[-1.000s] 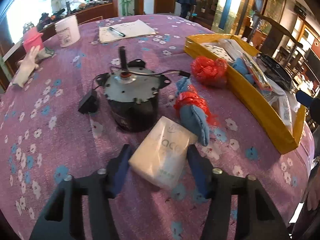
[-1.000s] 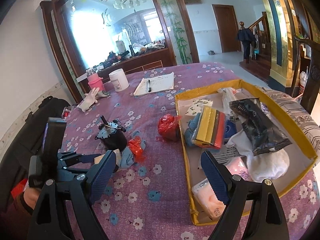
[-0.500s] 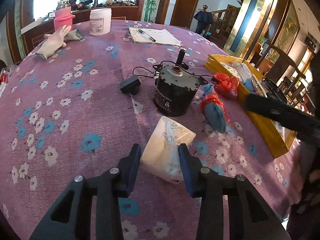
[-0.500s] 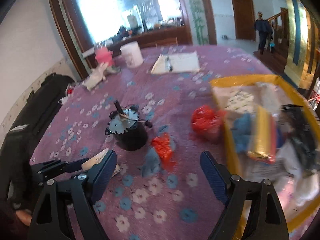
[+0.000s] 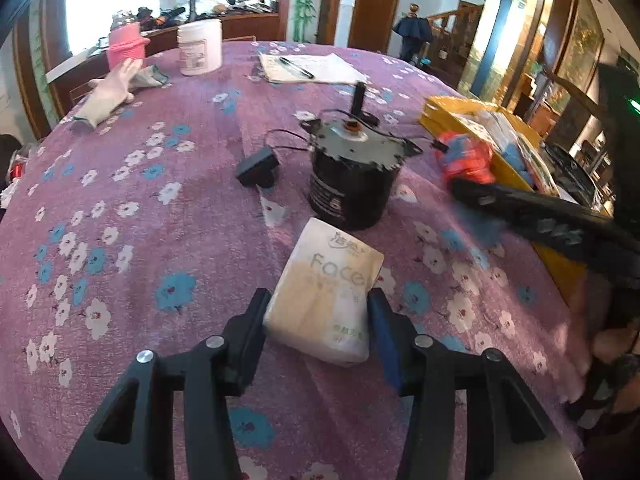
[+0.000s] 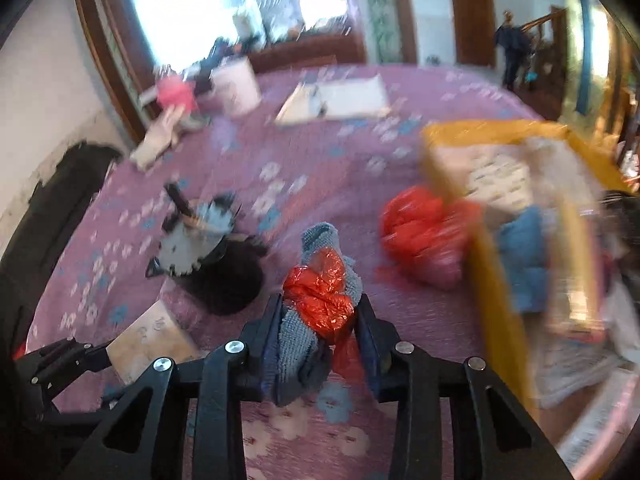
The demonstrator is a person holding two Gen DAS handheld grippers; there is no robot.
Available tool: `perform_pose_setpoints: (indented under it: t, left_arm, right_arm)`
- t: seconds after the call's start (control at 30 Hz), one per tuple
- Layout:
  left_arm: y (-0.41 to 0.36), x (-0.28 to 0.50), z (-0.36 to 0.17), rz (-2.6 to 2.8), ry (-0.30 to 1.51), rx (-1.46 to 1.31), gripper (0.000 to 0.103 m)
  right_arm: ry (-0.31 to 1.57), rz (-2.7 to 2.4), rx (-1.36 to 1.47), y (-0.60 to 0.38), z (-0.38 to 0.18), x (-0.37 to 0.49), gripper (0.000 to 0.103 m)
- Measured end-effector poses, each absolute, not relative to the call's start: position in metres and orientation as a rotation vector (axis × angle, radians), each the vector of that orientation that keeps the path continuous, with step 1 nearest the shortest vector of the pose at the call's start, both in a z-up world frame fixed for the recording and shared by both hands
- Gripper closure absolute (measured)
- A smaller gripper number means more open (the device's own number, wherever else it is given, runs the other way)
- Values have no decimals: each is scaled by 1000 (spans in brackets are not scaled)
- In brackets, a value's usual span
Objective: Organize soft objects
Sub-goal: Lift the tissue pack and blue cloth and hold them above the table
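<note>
Right gripper (image 6: 318,312) fingers closing on the blue cloth with red plastic (image 6: 320,292), mid-desk near the motor (image 6: 212,256). Could slip loose. Left gripper (image 5: 316,312) fingers easing apart around the tissue pack (image 5: 328,300); might drop.

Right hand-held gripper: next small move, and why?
Probably finish closing, then lift. The right hand-held gripper is closing with the blue cloth and its red plastic between the jaws, the bundle still lying on the tablecloth. The yellow tray, already holding soft items, sits just to its right as the likely drop spot.
</note>
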State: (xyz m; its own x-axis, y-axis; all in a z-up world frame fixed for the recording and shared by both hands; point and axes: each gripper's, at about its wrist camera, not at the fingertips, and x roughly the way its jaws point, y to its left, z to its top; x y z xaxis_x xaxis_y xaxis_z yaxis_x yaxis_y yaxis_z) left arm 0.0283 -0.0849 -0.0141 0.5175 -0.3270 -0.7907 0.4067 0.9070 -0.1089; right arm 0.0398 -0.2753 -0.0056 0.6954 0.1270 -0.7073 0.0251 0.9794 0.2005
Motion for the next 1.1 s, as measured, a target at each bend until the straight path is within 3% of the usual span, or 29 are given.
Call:
perform_pose_setpoints:
  t: [0.3, 0.5, 0.67, 1.1]
  left_arm:
    - [-70, 29, -1, -316, 826, 78, 62]
    - [-65, 25, 9, -230, 738, 101, 62]
    - [-62, 19, 16, -166, 673, 121, 62]
    - [-65, 14, 20, -125, 618, 158, 62]
  right_arm:
    - [686, 65, 220, -284, 9, 21, 66]
    - [524, 229, 49, -236, 31, -8, 65]
    - [546, 309, -115, -194, 21, -16, 65]
    - [579, 312, -102, -197, 16, -10, 65]
